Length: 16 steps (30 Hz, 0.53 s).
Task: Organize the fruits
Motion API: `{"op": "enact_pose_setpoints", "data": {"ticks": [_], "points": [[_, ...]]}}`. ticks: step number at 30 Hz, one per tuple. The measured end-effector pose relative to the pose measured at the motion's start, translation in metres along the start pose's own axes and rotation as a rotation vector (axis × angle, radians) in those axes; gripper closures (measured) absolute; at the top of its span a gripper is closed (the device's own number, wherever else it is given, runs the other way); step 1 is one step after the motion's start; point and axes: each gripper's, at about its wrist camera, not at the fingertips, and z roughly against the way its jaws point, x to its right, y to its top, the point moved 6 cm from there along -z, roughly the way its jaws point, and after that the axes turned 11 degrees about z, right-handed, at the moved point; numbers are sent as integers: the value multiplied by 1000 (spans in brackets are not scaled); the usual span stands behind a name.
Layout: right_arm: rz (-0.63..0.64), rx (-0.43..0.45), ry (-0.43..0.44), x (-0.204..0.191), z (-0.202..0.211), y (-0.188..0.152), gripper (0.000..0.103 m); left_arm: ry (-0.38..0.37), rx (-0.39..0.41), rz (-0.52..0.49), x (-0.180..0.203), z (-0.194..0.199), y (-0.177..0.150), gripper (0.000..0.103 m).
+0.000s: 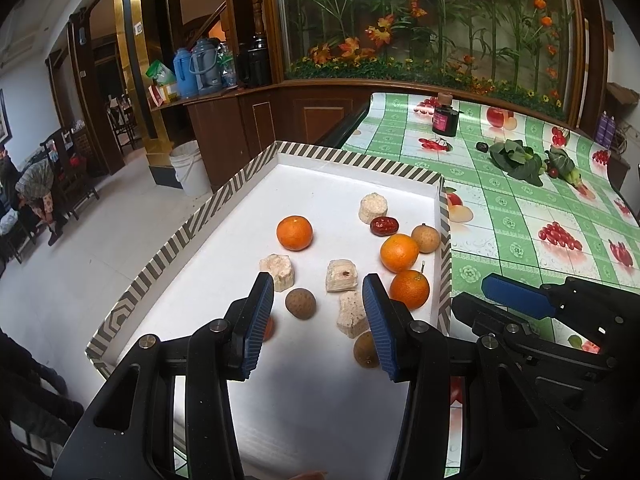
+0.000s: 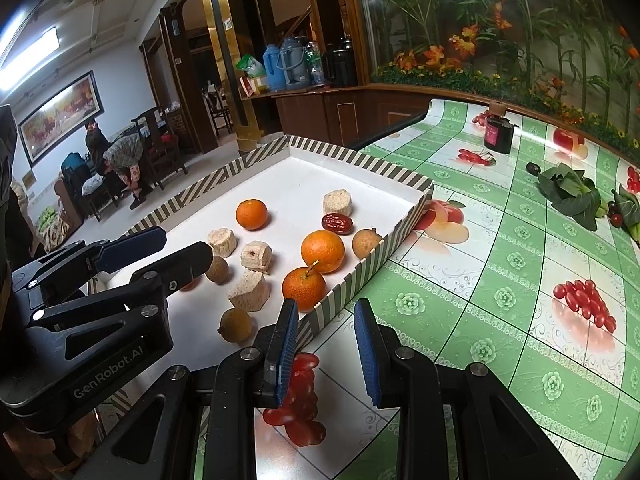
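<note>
A white tray (image 1: 344, 380) with a striped rim holds three oranges (image 1: 294, 233) (image 1: 399, 253) (image 1: 409, 289), brown longans (image 1: 300, 303), a red jujube (image 1: 385, 226) and several pale chunks (image 1: 373, 208). My left gripper (image 1: 318, 284) hovers over the tray's near part, open, with nothing between its blue pads. A small reddish fruit (image 1: 269, 328) is half hidden behind its left finger. My right gripper (image 2: 326, 306) hangs over the green tablecloth (image 2: 500, 280) just outside the tray's right rim (image 2: 360, 268). Its jaws stand a narrow gap apart and empty. The nearest orange (image 2: 304, 288) lies just beyond that rim.
A dark bottle (image 2: 498, 136) and leafy greens (image 2: 568, 192) sit at the far side of the tablecloth. The red fruits under my right gripper are printed on the cloth. A white bucket (image 1: 190, 168) stands on the floor left of the table. People sit at the far left.
</note>
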Motion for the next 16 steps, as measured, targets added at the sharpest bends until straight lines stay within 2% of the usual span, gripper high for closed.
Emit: {"op": "enact_pose_setpoints", "data": {"ticks": [12, 16], "points": [[2, -10, 6, 0, 1, -2, 75, 17, 29, -9, -4, 3, -2, 57], [-23, 4, 12, 7, 9, 0, 75, -1, 24, -29, 7, 7, -1, 57]]}}
